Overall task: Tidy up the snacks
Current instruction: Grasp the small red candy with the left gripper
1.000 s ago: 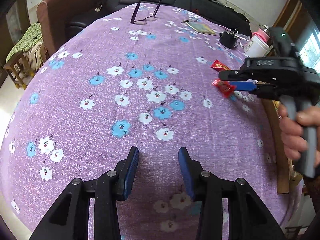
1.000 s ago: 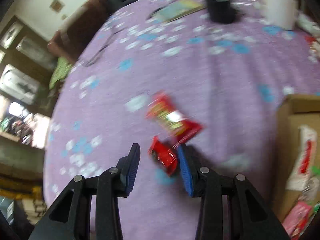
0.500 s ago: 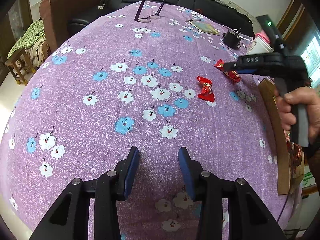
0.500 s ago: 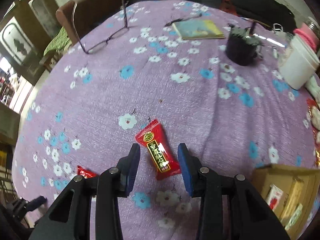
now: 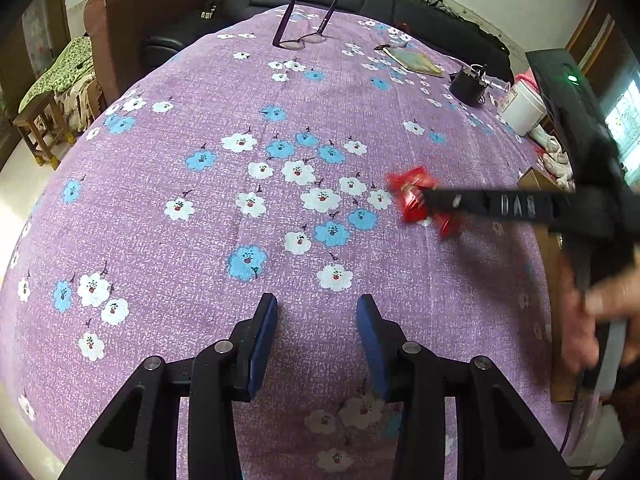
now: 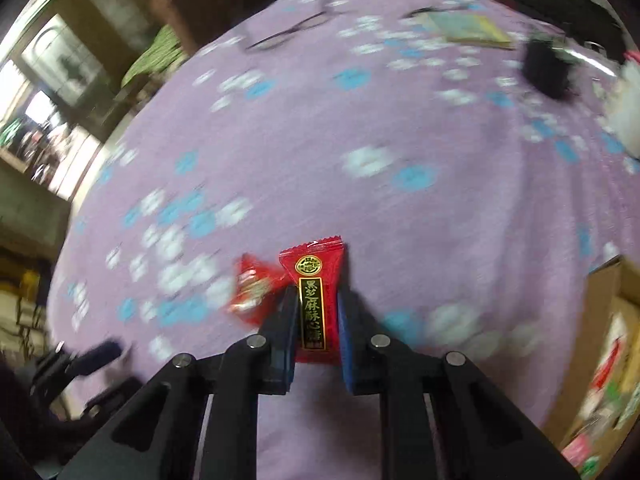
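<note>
My right gripper [image 6: 314, 300] is shut on a long red candy packet [image 6: 313, 284] with gold lettering and holds it above the purple flowered tablecloth [image 6: 360, 120]. A second, smaller red candy [image 6: 252, 290] lies on the cloth just left of it. In the left wrist view the right gripper [image 5: 430, 200] reaches in from the right, blurred, over the red candies [image 5: 412, 196]. My left gripper [image 5: 316, 320] is open and empty, low over the cloth near the front.
A cardboard box [image 6: 604, 344] holding snack packets sits at the right table edge. Glasses [image 5: 304, 36], a booklet [image 5: 416, 62], a black cup [image 5: 466, 84] and a white jar [image 5: 522, 106] stand at the far side.
My right gripper has closed on the long red candy packet and lifted it, moving toward the smaller red candy. My left gripper has stayed still and open.
</note>
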